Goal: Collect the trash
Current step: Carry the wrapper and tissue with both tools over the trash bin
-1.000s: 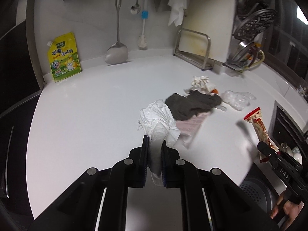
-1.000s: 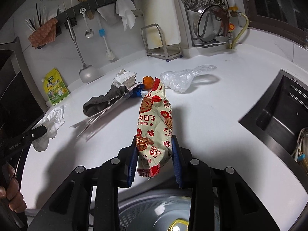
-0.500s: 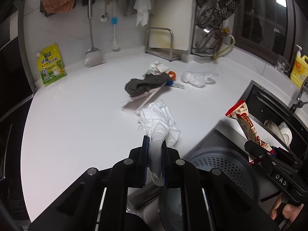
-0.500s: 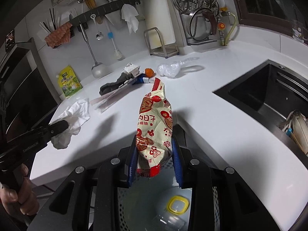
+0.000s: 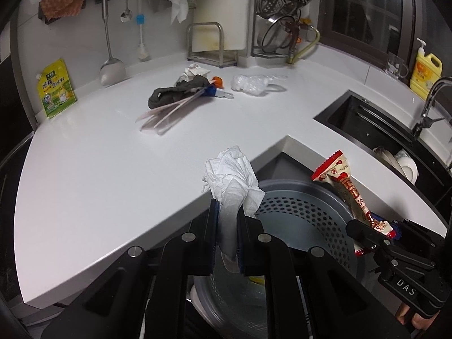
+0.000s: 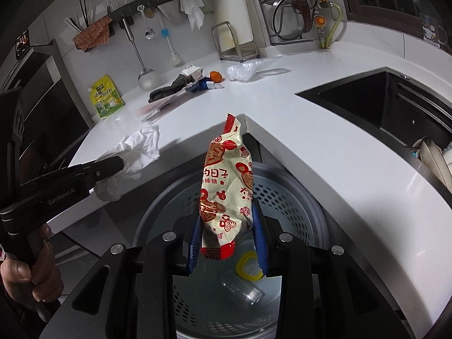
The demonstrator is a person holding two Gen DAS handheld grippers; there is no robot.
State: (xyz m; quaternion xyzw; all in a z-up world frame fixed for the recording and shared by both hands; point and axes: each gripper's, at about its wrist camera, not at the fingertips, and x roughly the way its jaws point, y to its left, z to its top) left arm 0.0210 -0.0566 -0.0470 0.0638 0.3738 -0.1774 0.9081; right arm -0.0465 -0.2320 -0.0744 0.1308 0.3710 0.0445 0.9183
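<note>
In the left wrist view, a crumpled white tissue (image 5: 230,178) is clamped in the left gripper (image 5: 227,226) above the perforated grey bin (image 5: 305,212).

In the right wrist view, a snack wrapper (image 6: 226,186) is pinched by the right gripper (image 6: 227,234) over that bin (image 6: 285,197), below the white counter (image 6: 310,130).

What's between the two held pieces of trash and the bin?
Nothing visible. The tissue in the left tool and the snack wrapper in the right tool both hang over the open bin, which has no lid on it.
</note>
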